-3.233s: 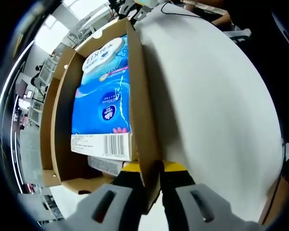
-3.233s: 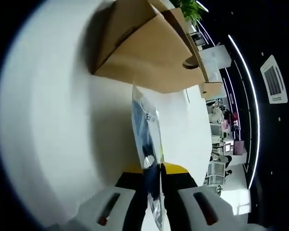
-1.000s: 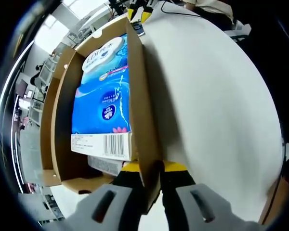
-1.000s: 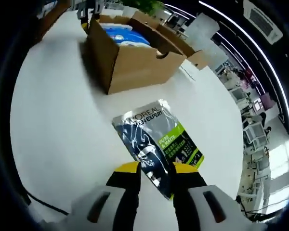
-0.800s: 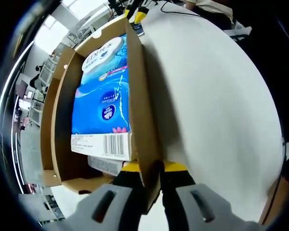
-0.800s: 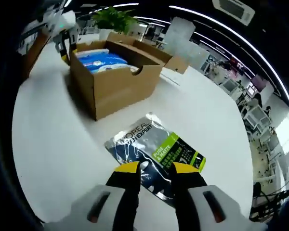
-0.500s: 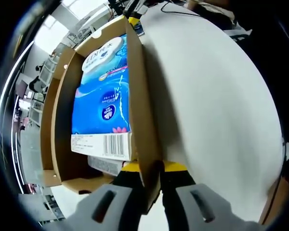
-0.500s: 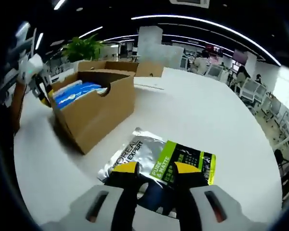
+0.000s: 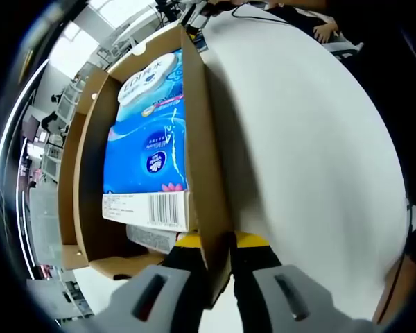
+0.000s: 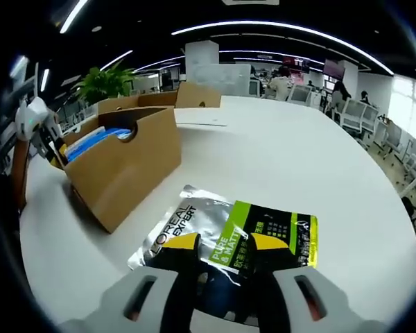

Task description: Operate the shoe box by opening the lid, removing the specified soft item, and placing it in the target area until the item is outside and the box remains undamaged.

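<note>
The right gripper [image 10: 220, 248], jaws apart, straddles the L'Oréal sachet [image 10: 225, 232] lying flat on the table [image 10: 319, 173] beside the shoe box [image 10: 121, 163], whose wall the left gripper [image 9: 216, 241] clamps.

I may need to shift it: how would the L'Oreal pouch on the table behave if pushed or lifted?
The L'Oreal pouch lies flat and thin on the white table, so probably light and floppy. Its glossy foil likely slides easily when pushed. Lifted by one edge, it would likely droop.
</note>
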Action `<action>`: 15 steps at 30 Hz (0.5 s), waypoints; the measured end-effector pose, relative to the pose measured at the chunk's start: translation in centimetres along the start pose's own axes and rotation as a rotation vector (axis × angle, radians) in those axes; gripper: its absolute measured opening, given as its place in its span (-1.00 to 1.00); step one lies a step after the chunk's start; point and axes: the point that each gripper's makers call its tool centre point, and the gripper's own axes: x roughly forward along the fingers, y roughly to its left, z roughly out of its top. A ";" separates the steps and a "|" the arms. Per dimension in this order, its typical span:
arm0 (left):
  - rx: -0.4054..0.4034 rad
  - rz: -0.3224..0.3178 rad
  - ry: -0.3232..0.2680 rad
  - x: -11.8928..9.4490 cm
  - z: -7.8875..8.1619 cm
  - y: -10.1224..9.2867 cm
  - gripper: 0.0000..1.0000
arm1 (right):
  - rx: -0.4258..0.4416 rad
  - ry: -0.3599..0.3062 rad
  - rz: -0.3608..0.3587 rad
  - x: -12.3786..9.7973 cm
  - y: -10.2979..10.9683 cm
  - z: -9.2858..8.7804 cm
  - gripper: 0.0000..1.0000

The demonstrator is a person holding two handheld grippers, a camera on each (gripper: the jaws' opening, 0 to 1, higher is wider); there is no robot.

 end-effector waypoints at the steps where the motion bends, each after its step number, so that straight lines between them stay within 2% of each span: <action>1: 0.000 0.000 0.001 0.0 0.0 0.0 -0.80 | -0.011 0.003 -0.002 0.0 0.1 0.0 -0.46; 8: 0.001 0.002 0.007 0.0 0.0 0.0 -0.80 | -0.010 0.018 -0.042 -0.1 -0.2 0.0 -0.38; 11: 0.002 0.003 0.006 0.0 0.0 0.0 -0.80 | 0.002 0.049 -0.055 -0.4 -0.1 -0.1 -0.15; 12: 0.001 0.003 0.005 0.0 0.0 0.0 -0.80 | 0.013 0.080 -0.083 -0.9 -0.2 -0.2 -0.06; 15: -0.001 -0.001 -0.006 0.0 0.0 0.1 -0.80 | -0.040 0.065 -0.090 -2.1 0.7 1.1 -0.04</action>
